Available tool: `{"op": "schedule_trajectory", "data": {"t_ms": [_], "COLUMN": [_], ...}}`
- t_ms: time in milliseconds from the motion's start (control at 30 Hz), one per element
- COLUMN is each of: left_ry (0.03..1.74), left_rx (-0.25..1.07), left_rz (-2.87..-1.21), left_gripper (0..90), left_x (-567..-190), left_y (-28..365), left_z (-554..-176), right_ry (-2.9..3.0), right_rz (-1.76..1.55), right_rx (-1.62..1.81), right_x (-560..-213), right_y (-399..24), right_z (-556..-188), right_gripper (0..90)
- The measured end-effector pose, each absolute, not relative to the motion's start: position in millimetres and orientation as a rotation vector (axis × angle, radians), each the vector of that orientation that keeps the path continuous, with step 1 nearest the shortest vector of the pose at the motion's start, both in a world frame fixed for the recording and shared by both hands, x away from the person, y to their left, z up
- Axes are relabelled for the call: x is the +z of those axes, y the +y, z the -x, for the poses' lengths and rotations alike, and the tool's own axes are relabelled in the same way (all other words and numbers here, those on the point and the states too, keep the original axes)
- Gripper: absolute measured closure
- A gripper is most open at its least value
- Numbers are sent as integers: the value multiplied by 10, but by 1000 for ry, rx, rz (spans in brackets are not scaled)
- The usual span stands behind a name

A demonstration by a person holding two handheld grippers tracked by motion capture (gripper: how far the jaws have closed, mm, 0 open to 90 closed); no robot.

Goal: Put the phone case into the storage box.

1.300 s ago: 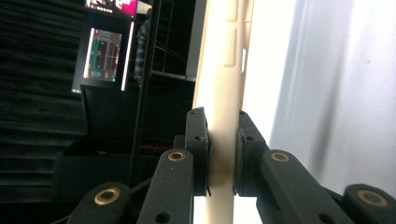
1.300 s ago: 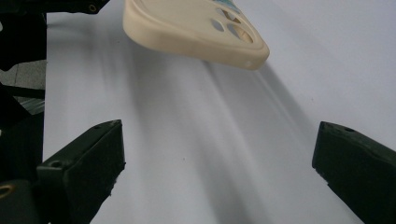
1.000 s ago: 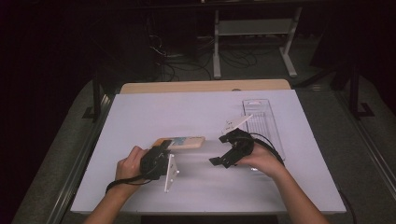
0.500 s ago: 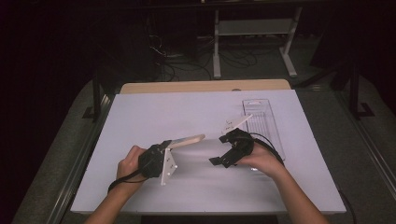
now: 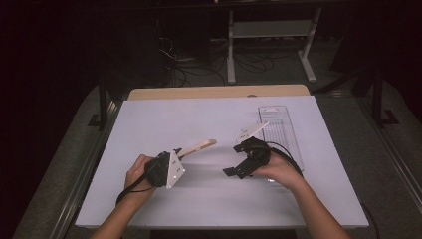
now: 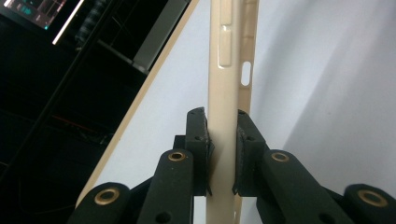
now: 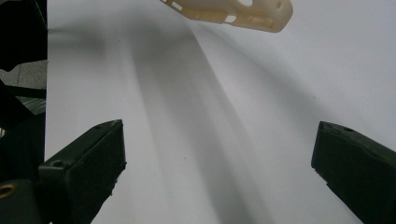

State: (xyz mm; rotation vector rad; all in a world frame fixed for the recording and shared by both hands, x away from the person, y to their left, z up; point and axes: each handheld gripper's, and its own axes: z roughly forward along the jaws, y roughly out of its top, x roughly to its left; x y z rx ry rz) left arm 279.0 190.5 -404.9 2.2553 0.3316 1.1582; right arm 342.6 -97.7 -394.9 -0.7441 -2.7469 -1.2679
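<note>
A cream phone case (image 5: 200,147) is raised off the white mat, its far end tilted up and to the right. My left gripper (image 5: 180,155) is shut on its near end. In the left gripper view both pads press the thin edge of the case (image 6: 231,56), one from each side, with the left gripper (image 6: 223,140) around it. My right gripper (image 5: 233,160) stands to the right of the case, apart from it and open. In the right gripper view the right gripper (image 7: 219,158) has wide jaws with only mat between them, and the end of the case (image 7: 233,11) hangs at the top.
A clear plastic tray (image 5: 278,127) lies on the mat just behind the right hand. The white mat (image 5: 199,114) covers a wooden table (image 5: 214,92). Dark floor, cables and a metal stand lie beyond the far edge.
The case lay flat on the mat a second ago; it is now lifted and tilted in the left gripper, whose hand shifted slightly toward the near left. The right gripper stayed put.
</note>
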Motion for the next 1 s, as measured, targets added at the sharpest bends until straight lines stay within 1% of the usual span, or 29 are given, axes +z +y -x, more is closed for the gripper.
{"op": "schedule_trajectory", "data": {"t_ms": [767, 1000], "left_ry": [575, 636], "left_rx": [906, 858], "left_rz": [-2118, -2107], "left_gripper": [791, 791], "left_x": [-3937, -3907], "left_y": [2062, 2127], "left_z": [-2918, -2967], "right_ry": [-2754, -2723], "right_rz": [757, 790], "right_rx": [-1271, -1296], "right_x": [-3951, -3946], "right_y": [-977, -998], "right_z": [-3432, -3452], "right_gripper": [24, 10]}}
